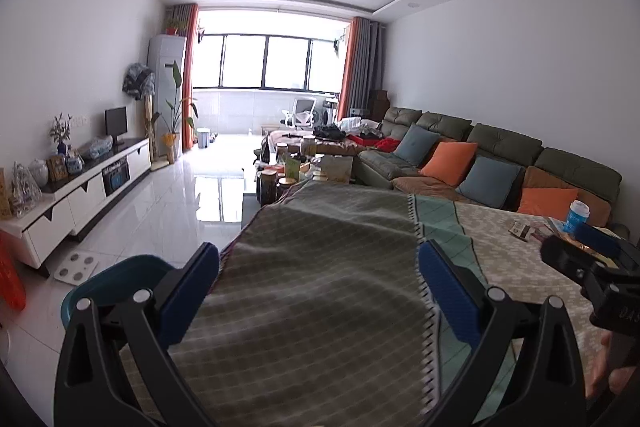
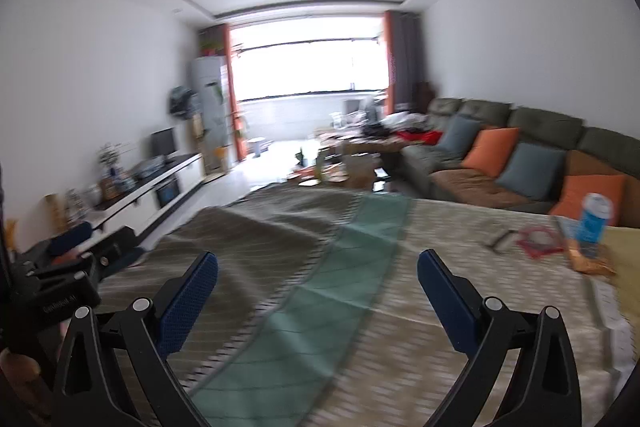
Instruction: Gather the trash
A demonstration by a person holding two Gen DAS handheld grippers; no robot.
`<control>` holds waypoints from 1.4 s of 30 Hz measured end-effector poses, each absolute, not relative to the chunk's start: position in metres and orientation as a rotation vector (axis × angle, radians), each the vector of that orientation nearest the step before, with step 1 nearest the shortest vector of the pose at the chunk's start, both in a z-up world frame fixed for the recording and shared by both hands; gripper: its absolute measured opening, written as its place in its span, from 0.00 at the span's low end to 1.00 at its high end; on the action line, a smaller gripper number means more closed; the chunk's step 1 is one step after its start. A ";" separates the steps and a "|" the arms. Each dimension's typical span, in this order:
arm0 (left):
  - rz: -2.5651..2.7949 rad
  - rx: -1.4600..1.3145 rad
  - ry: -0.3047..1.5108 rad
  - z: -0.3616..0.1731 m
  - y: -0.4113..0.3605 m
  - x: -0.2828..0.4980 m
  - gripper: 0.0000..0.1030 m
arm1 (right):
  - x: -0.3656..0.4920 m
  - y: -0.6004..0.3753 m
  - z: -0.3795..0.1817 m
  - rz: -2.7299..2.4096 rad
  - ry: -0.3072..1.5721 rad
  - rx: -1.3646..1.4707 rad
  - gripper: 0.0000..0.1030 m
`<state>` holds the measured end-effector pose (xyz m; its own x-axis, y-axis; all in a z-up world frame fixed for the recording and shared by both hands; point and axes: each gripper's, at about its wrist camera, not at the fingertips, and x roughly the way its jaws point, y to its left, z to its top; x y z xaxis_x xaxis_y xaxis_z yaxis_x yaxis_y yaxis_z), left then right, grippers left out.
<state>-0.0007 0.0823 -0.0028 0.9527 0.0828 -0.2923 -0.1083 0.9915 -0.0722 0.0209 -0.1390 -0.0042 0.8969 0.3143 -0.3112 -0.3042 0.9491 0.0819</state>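
Meanwhile, the left gripper [image 1: 320, 267] is hanging over the patterned tablecloth [image 1: 320, 307] with jaws spread wide and nothing between them. Right of it, the right gripper [image 2: 318, 277] is gaping just as empty. Farther right, trash is lying on the cloth: wrappers [image 2: 538, 241] and a blue-and-white cup [image 2: 594, 223] near the sofa [image 2: 500, 131].

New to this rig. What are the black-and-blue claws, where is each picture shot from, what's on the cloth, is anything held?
The claws are two-finger grippers that a person holds, one per hand, each with a camera looking along its fingers. One picture is from the left gripper, the other from the right gripper; each also shows the other gripper at its edge. Both stand open and hold nothing. Below them is a table under a patterned cloth. At its far right lie a blue-and-white bottle, a small dark packet and some wrappers, probably the trash.
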 end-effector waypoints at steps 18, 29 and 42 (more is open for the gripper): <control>0.042 -0.003 0.210 -0.003 0.018 0.002 0.97 | -0.007 -0.185 -0.008 0.113 0.236 0.060 0.96; 0.009 0.009 0.201 -0.005 0.009 -0.002 0.97 | -0.013 -0.191 -0.007 0.099 0.223 0.060 0.96; 0.005 0.016 0.183 -0.005 0.008 -0.004 0.97 | -0.013 -0.196 -0.005 0.097 0.221 0.059 0.96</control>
